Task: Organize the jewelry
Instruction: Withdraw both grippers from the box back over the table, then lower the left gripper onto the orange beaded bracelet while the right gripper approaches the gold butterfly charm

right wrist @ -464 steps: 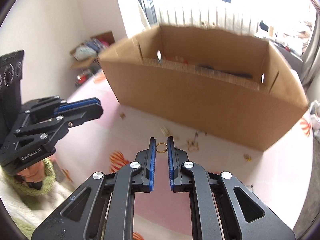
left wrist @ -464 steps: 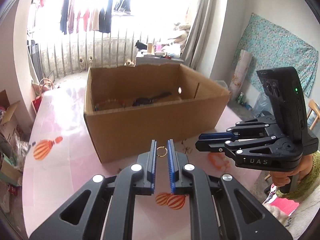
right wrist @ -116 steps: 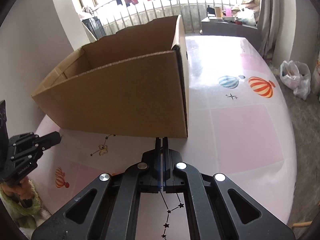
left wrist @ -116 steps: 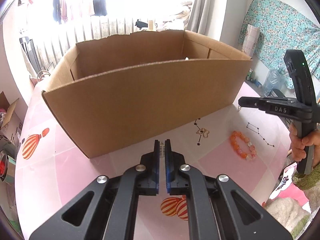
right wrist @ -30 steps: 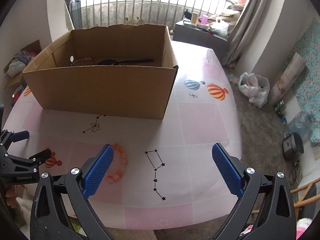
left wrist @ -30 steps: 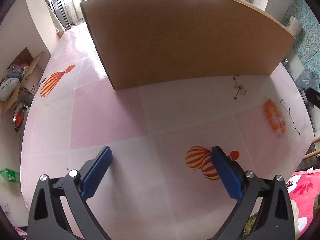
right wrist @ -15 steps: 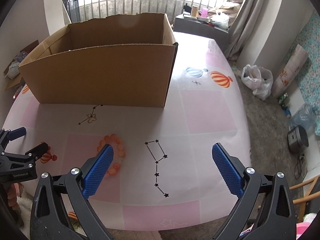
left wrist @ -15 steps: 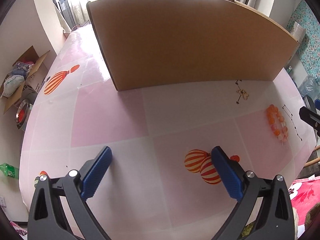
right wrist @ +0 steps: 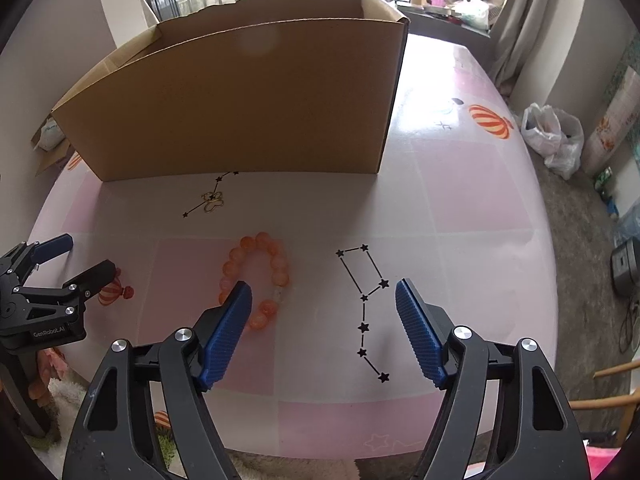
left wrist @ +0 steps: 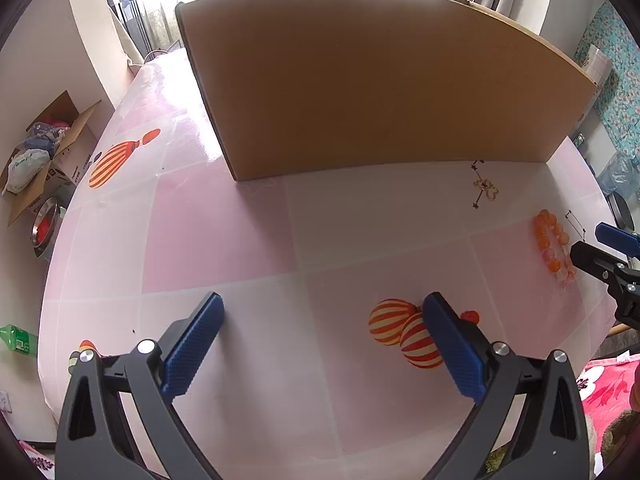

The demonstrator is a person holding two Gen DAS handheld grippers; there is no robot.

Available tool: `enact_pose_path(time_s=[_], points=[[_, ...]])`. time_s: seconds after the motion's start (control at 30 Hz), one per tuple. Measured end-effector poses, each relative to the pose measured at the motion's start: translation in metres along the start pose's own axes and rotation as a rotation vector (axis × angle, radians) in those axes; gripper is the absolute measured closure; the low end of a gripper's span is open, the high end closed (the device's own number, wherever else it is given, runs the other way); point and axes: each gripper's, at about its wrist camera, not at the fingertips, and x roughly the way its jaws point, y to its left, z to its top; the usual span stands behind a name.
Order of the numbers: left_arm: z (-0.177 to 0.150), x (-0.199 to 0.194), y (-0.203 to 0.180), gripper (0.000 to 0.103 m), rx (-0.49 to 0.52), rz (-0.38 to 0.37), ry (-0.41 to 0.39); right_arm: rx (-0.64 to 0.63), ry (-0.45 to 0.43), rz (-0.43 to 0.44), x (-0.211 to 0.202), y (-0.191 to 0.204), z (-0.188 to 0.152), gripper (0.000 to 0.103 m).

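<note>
Right gripper [right wrist: 323, 328] hangs low over the table with its blue ribbed pads spread wide, nothing between them. Its left pad sits just over the near end of the orange beaded bracelet [right wrist: 256, 276], which lies flat on the pink-and-white checked tablecloth [right wrist: 460, 200]. Off to the side, the left gripper [left wrist: 322, 346] is parted just as wide and just as empty, poised above a printed striped balloon [left wrist: 390, 326] on the cloth.

A little further out, a small gold butterfly-shaped trinket [right wrist: 213, 201] lies on the cloth, near the front wall of the big brown cardboard box [right wrist: 248, 96] but apart from it. From this height neither view looks down inside the box, so what it holds I cannot tell.

So where do we stand? Two pieces out on the table, both tools free: I'd judge the bracelet is next in line, the gold piece after it, and that the job is close to finished.

Writing: "GenRobot.AI" in white on the left gripper's black body, seen from the right camera. Nothing else legible.
</note>
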Motion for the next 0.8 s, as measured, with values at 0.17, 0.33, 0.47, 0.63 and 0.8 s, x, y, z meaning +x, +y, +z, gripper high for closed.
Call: enact_pose_path(time_s=[0.17, 0.33, 0.47, 0.63, 0.8], points=[[0.000, 0.000, -0.001, 0.005, 0.001, 0.000, -0.002, -0.006, 0.016, 0.023, 0.003, 0.007, -0.007, 0.047], [-0.001, -0.001, -0.001, 0.005, 0.000, 0.000, -0.007, -0.037, 0.016, 0.015, 0.001, 0.014, -0.008, 0.057], [-0.001, -0.001, -0.001, 0.005, 0.000, 0.000, -0.007, -0.063, 0.016, 0.011, -0.002, 0.023, -0.009, 0.070], [-0.001, -0.001, -0.001, 0.005, 0.007, -0.004, -0.004, -0.093, 0.018, 0.027, -0.006, 0.040, -0.010, 0.086], [-0.002, -0.002, 0.006, 0.005, 0.051, -0.030, 0.004, -0.117, 0.028, 0.083, -0.009, 0.060, -0.010, 0.091]])
